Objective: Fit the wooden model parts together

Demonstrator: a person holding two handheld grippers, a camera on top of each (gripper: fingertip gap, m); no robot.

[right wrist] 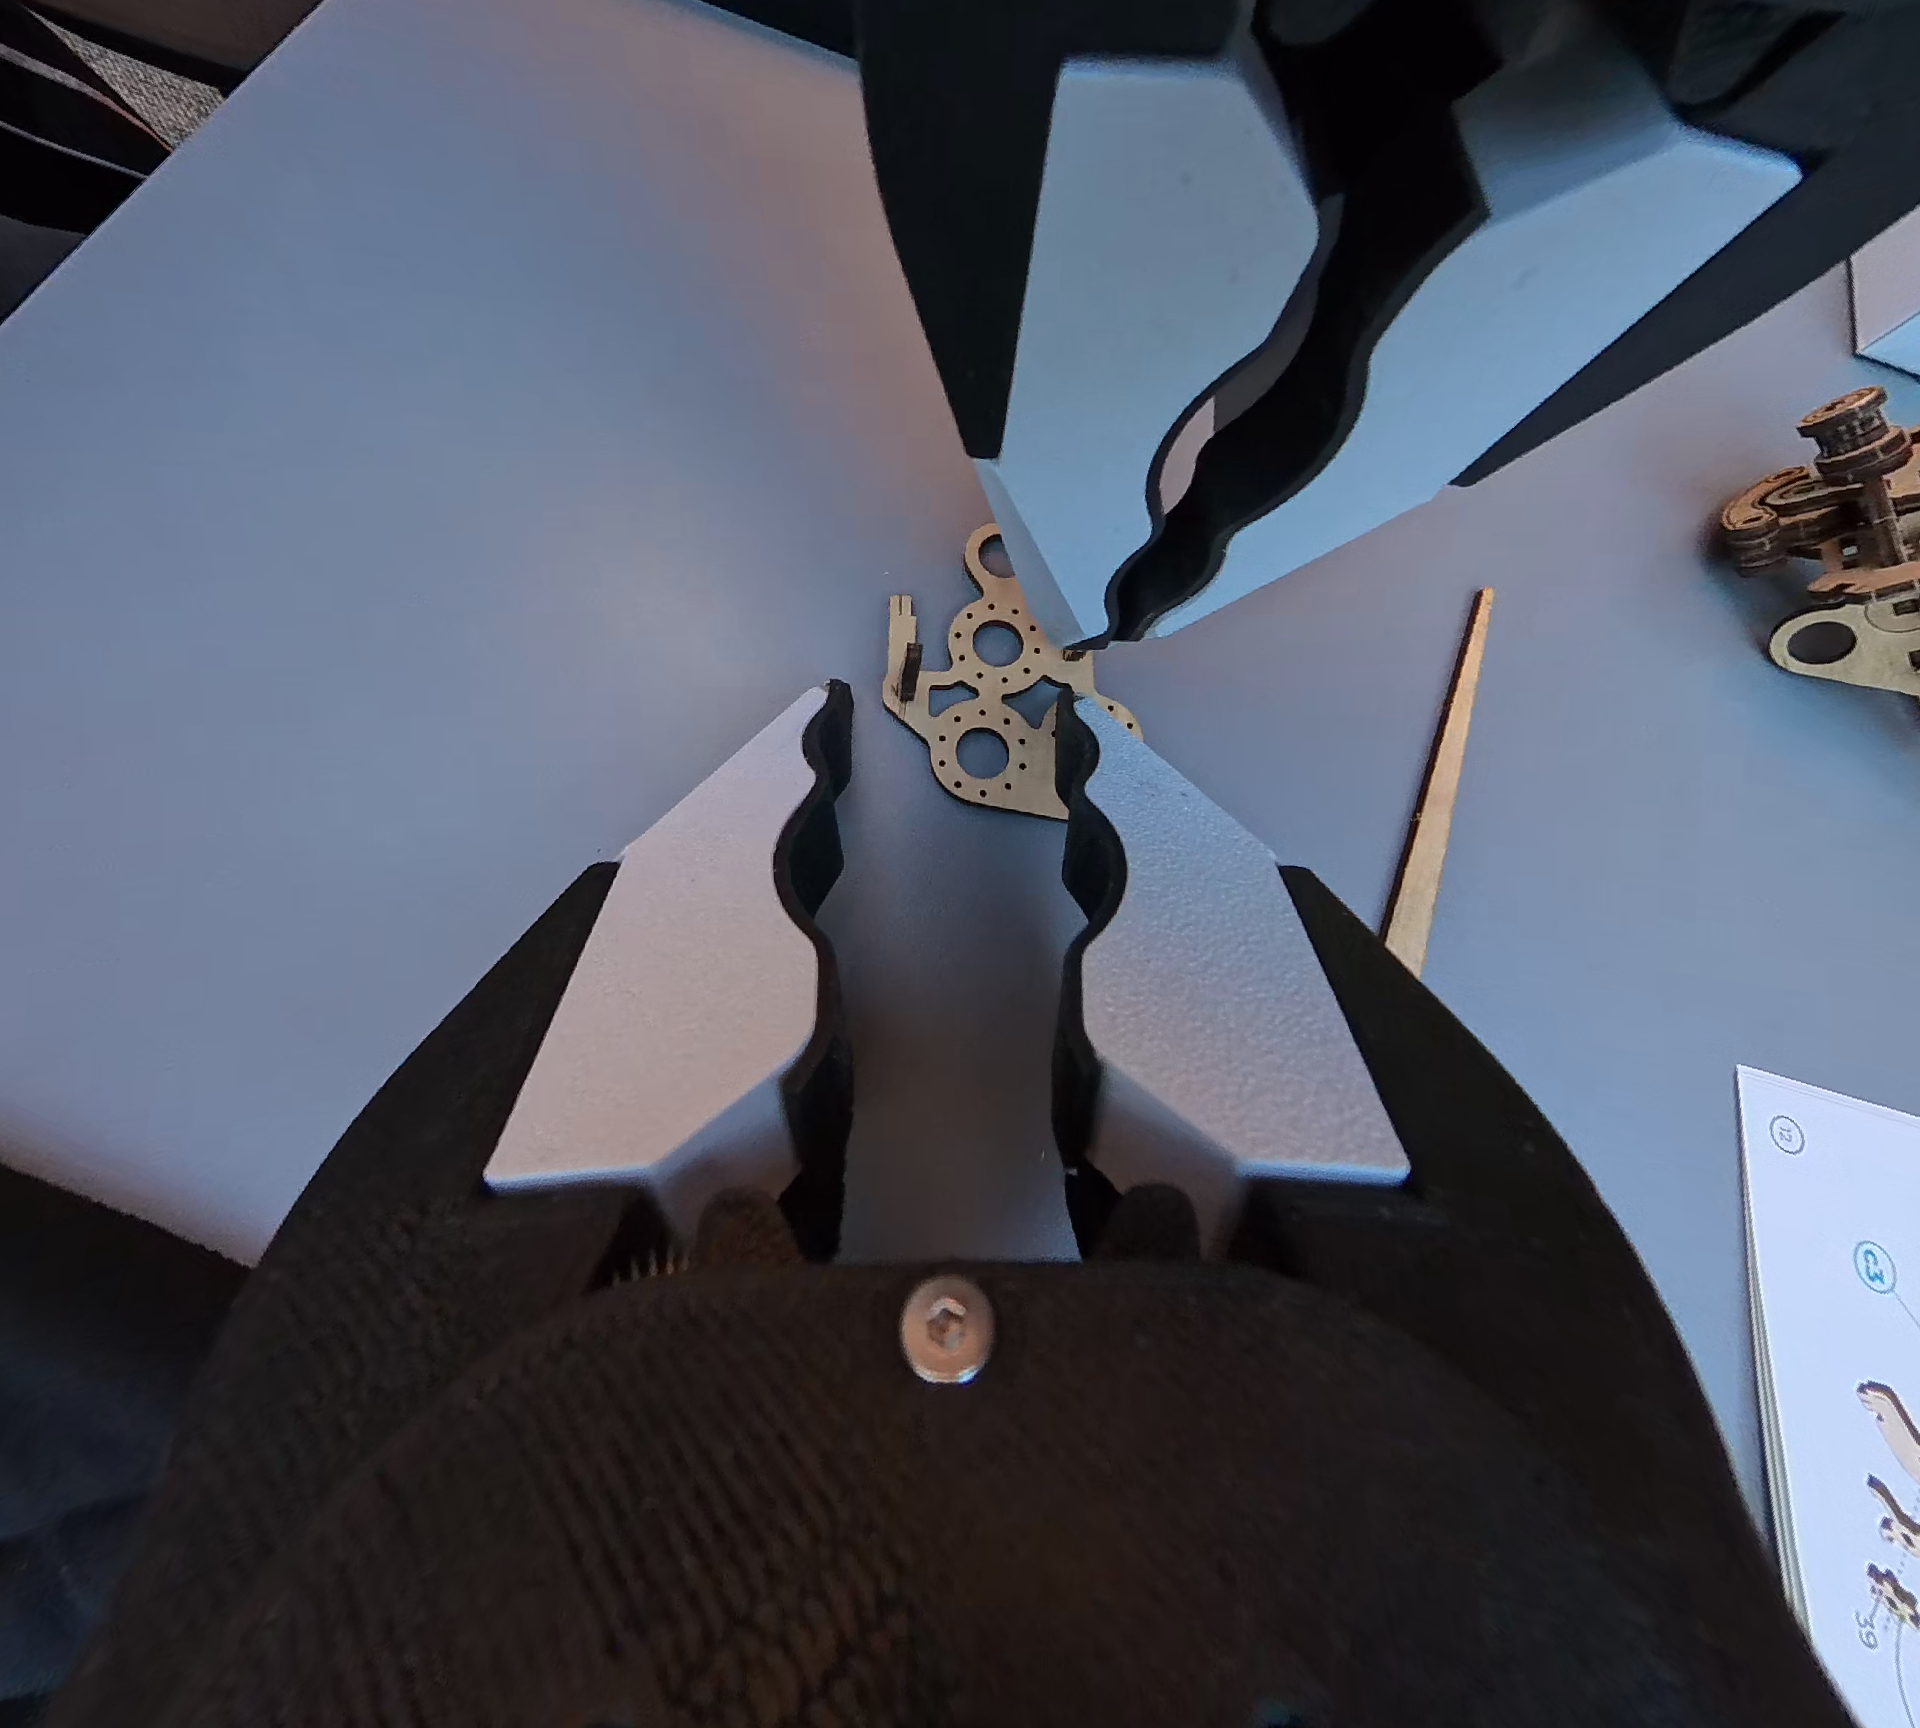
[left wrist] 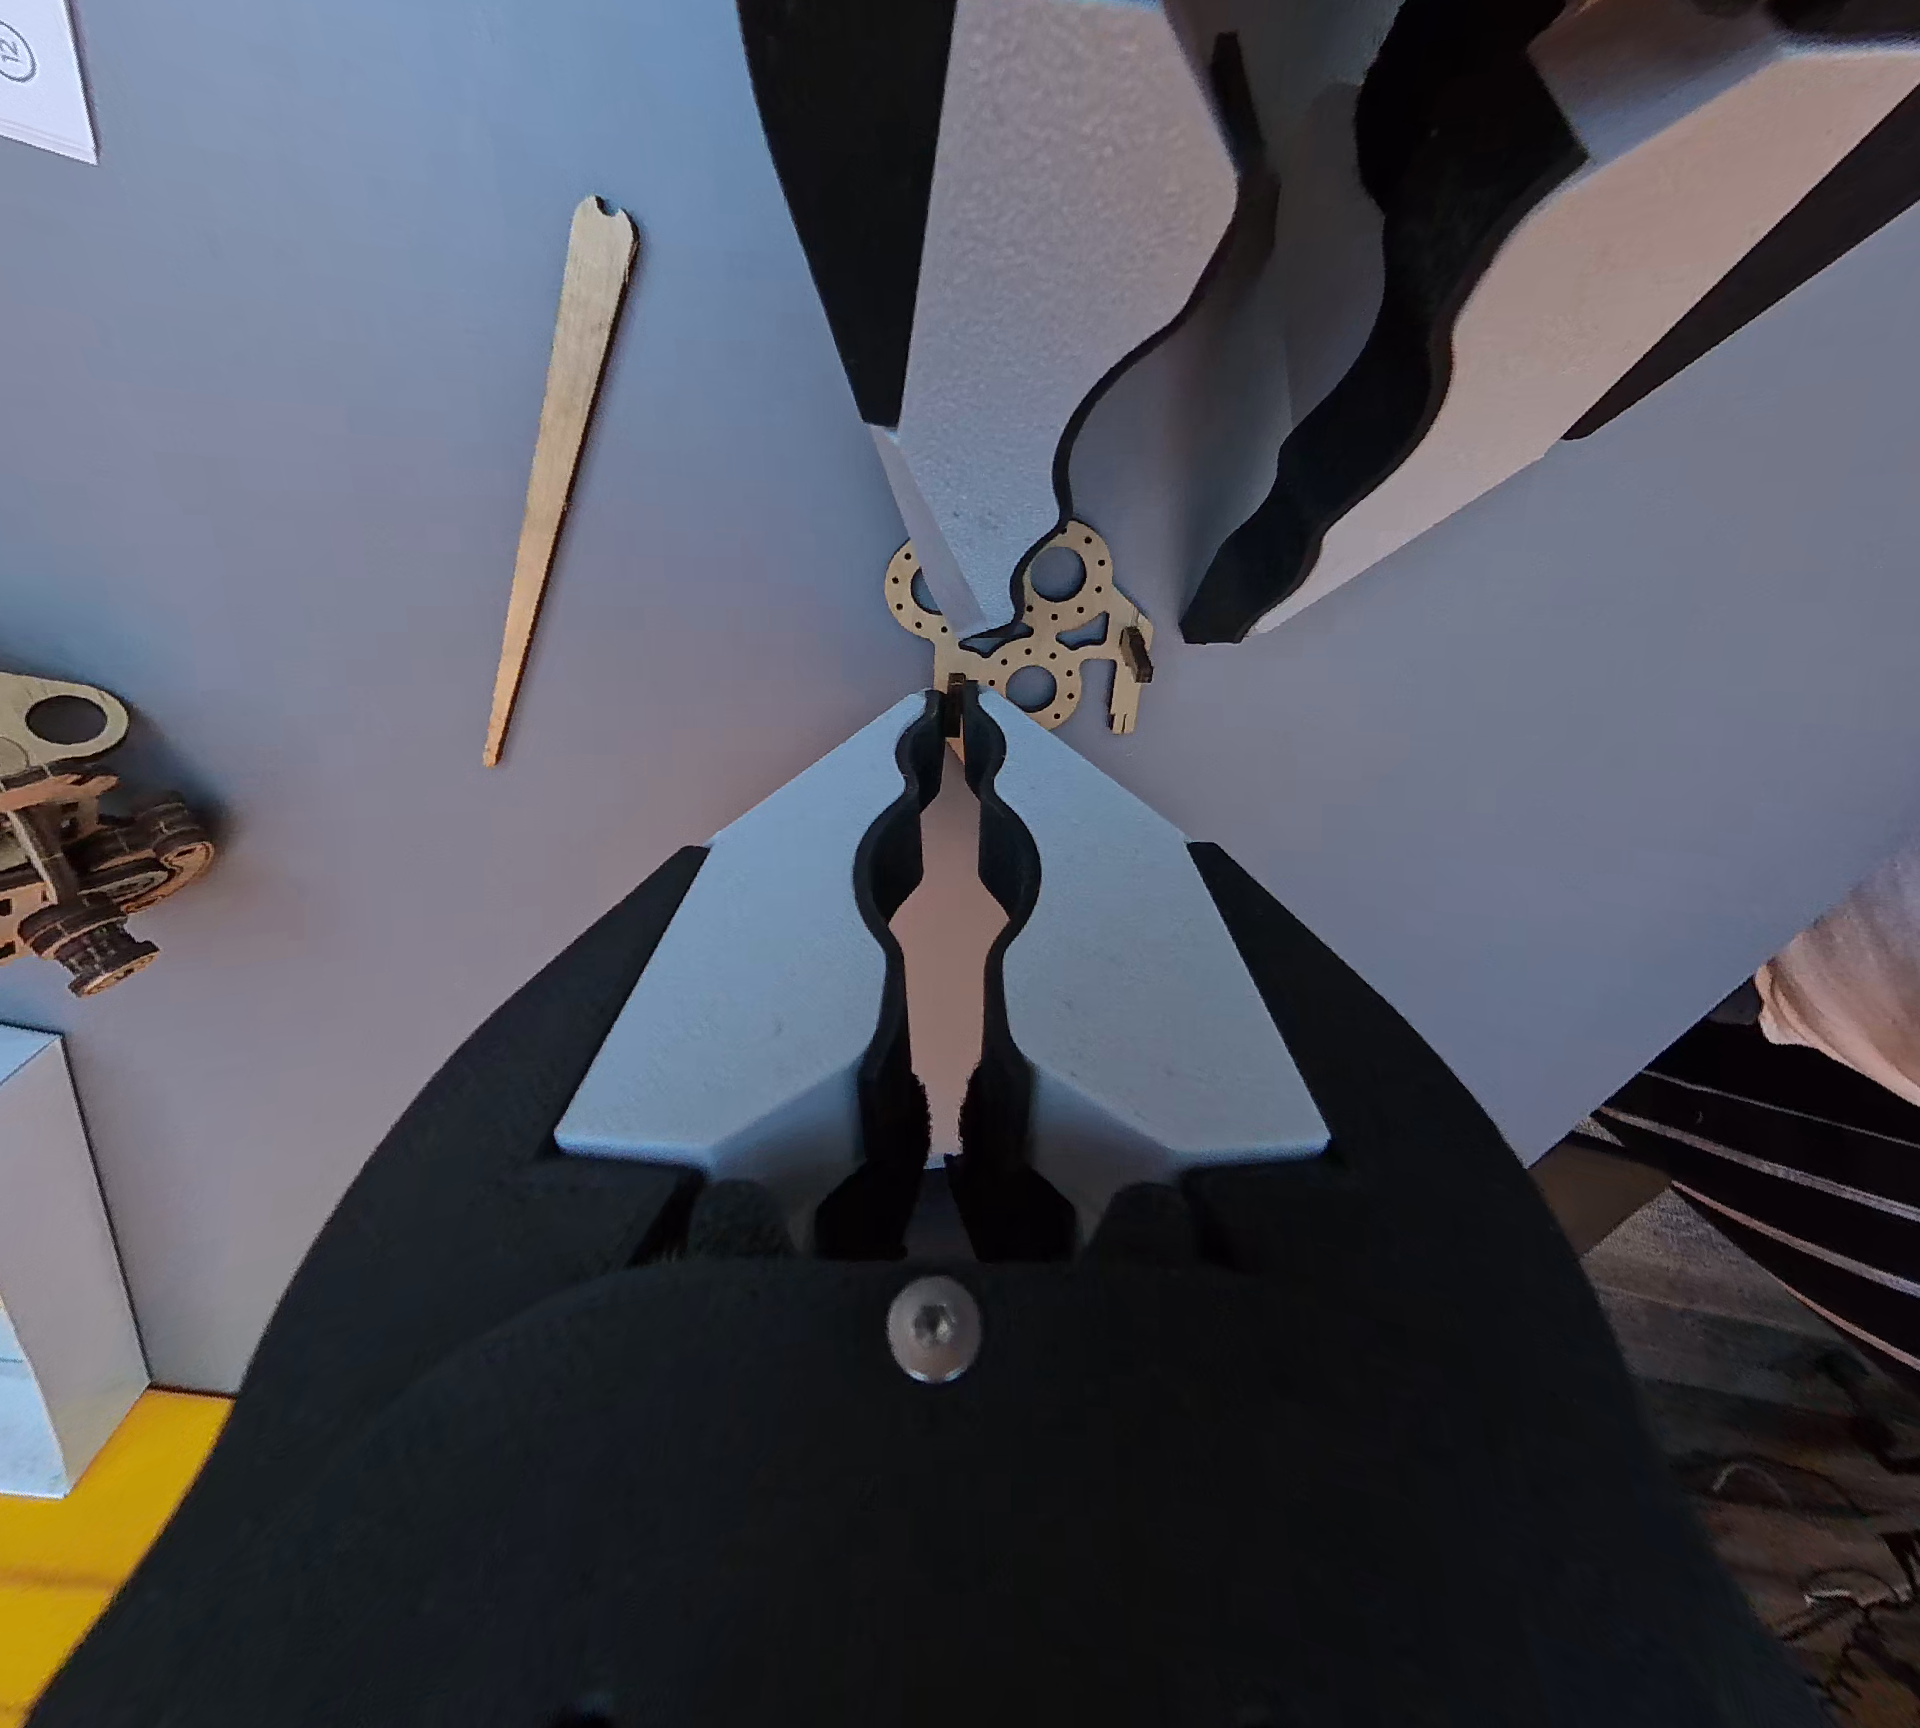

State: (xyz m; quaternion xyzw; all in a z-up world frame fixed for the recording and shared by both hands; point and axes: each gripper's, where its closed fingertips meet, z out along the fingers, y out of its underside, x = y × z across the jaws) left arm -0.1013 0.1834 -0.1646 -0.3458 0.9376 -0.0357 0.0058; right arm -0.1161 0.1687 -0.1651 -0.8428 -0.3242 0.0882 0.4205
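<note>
Left gripper (left wrist: pixel 954 699) pinches a small peg (left wrist: pixel 950 708) at the perforated plate (left wrist: pixel 1039 639) — right gripper (right wrist: pixel 951 712) fingers spread; peg not seated yet, I'd judge.

Left tongs (left wrist: pixel 954 704) pinched on a small dark peg at the near edge of flat perforated wood plate (left wrist: pixel 1049 660), lying on grey counter (left wrist: pixel 364 390). Right tongs (left wrist: pixel 1081 556) come in from far side w/ tips over plate, jaws apart. Left of plate: tapered wood stick (left wrist: pixel 561 473); further left, part-built wooden model (left wrist: pixel 83 847).
</note>
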